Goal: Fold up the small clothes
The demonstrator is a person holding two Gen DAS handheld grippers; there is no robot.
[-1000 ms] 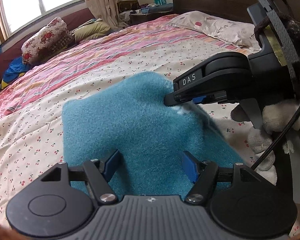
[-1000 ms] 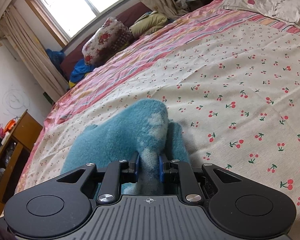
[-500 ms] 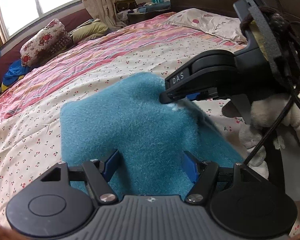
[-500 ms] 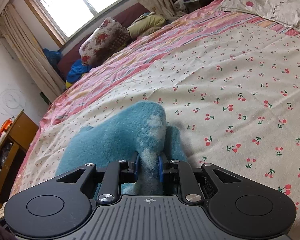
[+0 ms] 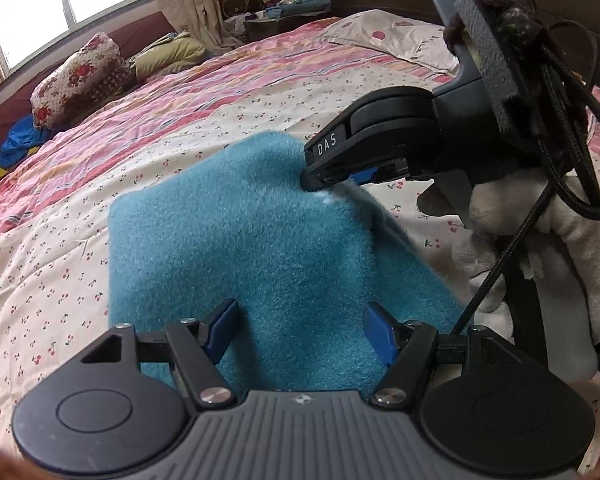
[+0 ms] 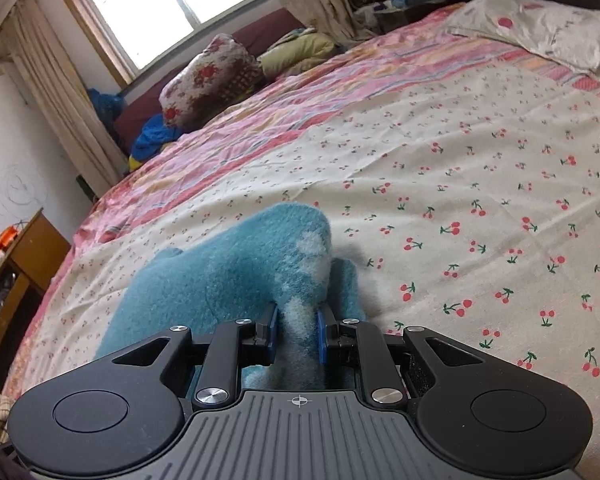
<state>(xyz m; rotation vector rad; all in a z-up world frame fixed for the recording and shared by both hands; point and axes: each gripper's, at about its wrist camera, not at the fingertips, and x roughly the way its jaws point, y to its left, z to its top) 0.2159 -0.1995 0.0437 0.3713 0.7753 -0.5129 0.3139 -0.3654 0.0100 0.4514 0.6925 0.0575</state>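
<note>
A fuzzy teal garment (image 5: 252, 240) with pale patches lies on the cherry-print bedsheet (image 5: 52, 272). My left gripper (image 5: 300, 330) is open, its blue pads just above the garment's near part. My right gripper (image 5: 320, 184) comes in from the right in the left wrist view and pinches the garment's far right corner. In the right wrist view, my right gripper (image 6: 298, 326) is shut on a raised fold of the garment (image 6: 236, 276), lifted off the sheet.
The bed has a pink striped quilt (image 6: 340, 92) further back and a pillow (image 6: 540, 28) at the headboard. A floral cushion (image 6: 212, 76) lies under the window. A wooden cabinet (image 6: 16, 280) stands left of the bed.
My right gripper has carried the pinched corner a little leftward and further over the garment. My left gripper stays open in place.
</note>
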